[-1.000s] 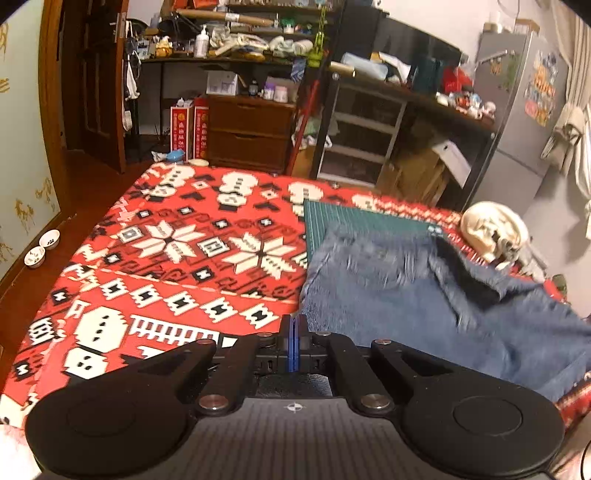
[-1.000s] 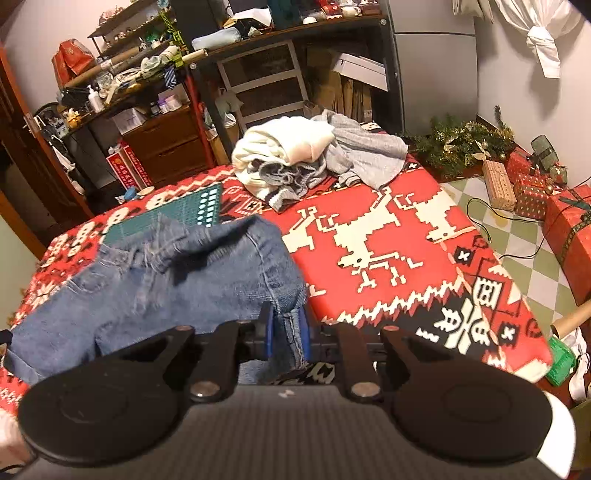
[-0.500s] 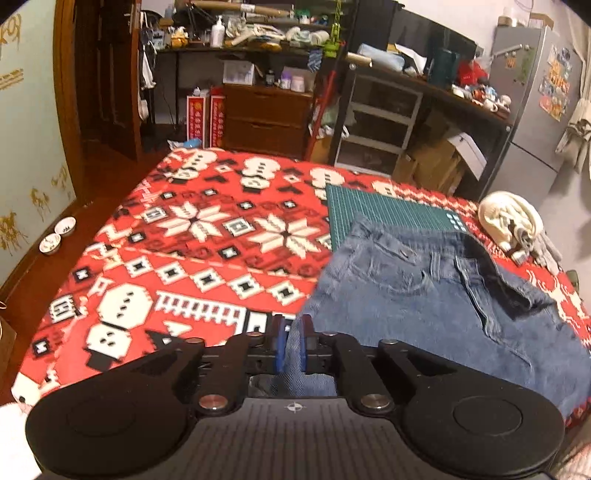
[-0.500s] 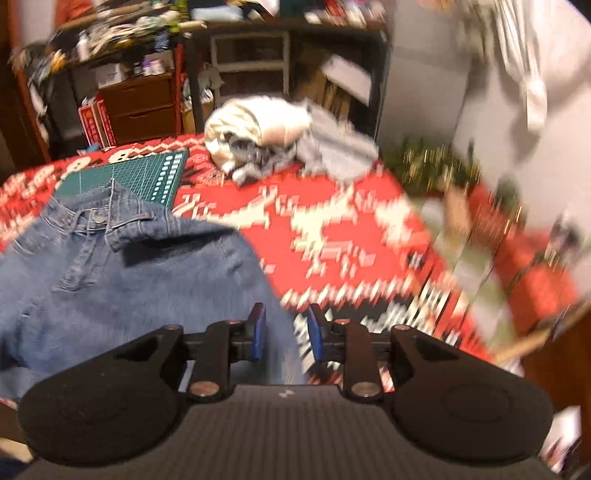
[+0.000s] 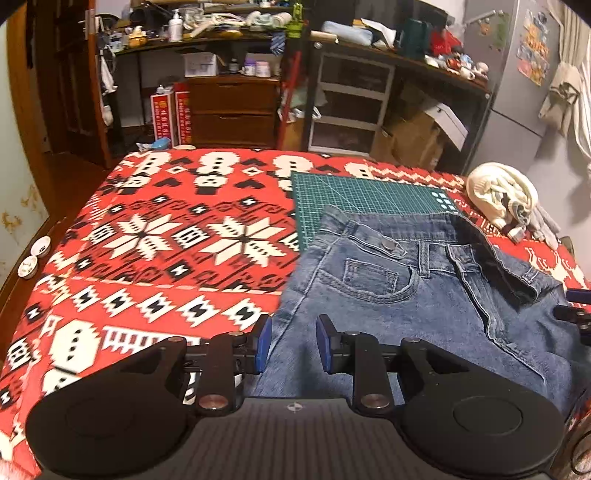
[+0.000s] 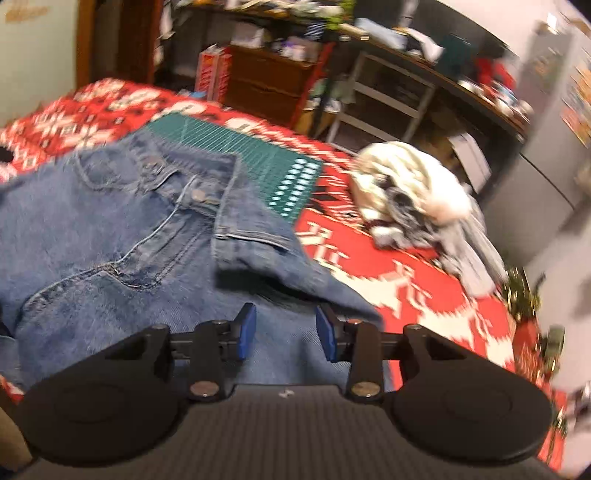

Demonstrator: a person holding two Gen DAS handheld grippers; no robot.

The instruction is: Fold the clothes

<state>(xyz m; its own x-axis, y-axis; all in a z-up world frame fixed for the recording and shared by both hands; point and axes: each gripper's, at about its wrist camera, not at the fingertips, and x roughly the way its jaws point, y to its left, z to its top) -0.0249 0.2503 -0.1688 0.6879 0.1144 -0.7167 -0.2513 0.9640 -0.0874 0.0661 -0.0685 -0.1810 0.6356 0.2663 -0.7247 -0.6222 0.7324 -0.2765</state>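
A pair of blue denim jeans [image 5: 413, 295] lies spread on the red, white and black patterned blanket [image 5: 166, 236], waistband away from the grippers and partly over a green cutting mat [image 5: 354, 195]. The front pocket, button and fly seam face up, and the right-hand corner of the waist is flopped over onto the front, showing a darker inner side. The left gripper [image 5: 293, 347] sits low over the near left edge of the denim, its blue-padded fingers [image 5: 264, 341] parted with a clear gap and nothing between them but cloth lying below. The right gripper [image 6: 284, 330] is over the near right part of the jeans, just below that folded flap, its fingers likewise spread wide and holding nothing; that view is smeared with motion blur. Beyond the jeans to the right, a heap of cream and grey clothes [image 5: 506, 203] rests on the blanket. Behind stand cluttered shelves [image 5: 229, 33], a wooden chest of drawers [image 5: 232, 110] and a grey fridge [image 5: 524, 92].
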